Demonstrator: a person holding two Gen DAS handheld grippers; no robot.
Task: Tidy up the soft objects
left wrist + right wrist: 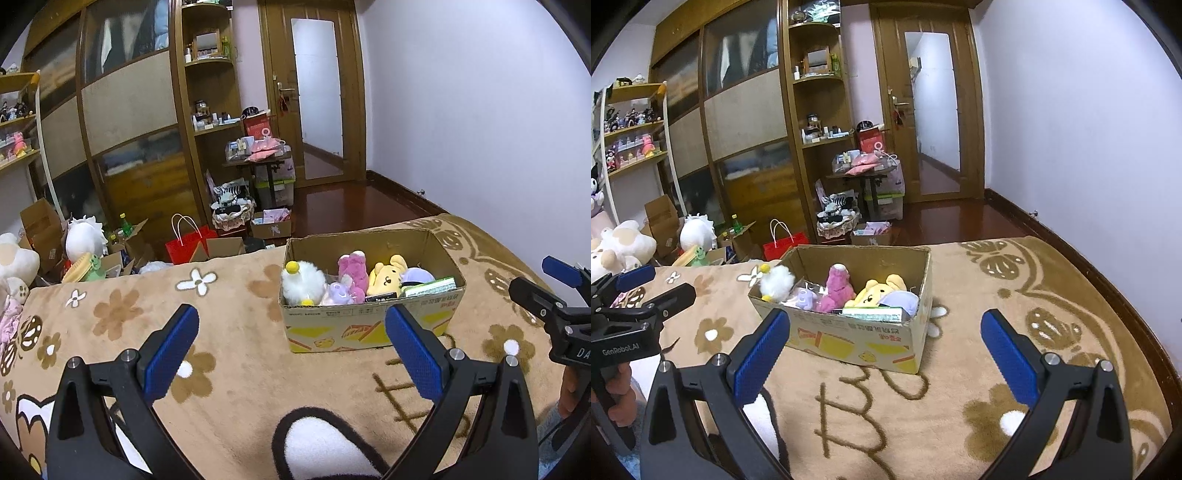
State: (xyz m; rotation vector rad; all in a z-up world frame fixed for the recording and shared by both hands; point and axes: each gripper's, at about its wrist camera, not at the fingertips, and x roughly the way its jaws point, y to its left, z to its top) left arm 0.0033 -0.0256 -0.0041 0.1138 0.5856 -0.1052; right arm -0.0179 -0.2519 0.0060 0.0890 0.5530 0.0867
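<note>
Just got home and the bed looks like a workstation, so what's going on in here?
A person is holding a two-finger gripper in each hand over the tan flowered blanket. The left gripper and right gripper are both open and empty. Ahead of them sits a cardboard box with soft toys already inside: a white fluffy toy, a pink plush and a yellow plush. Nothing is being grasped at this moment.
</note>
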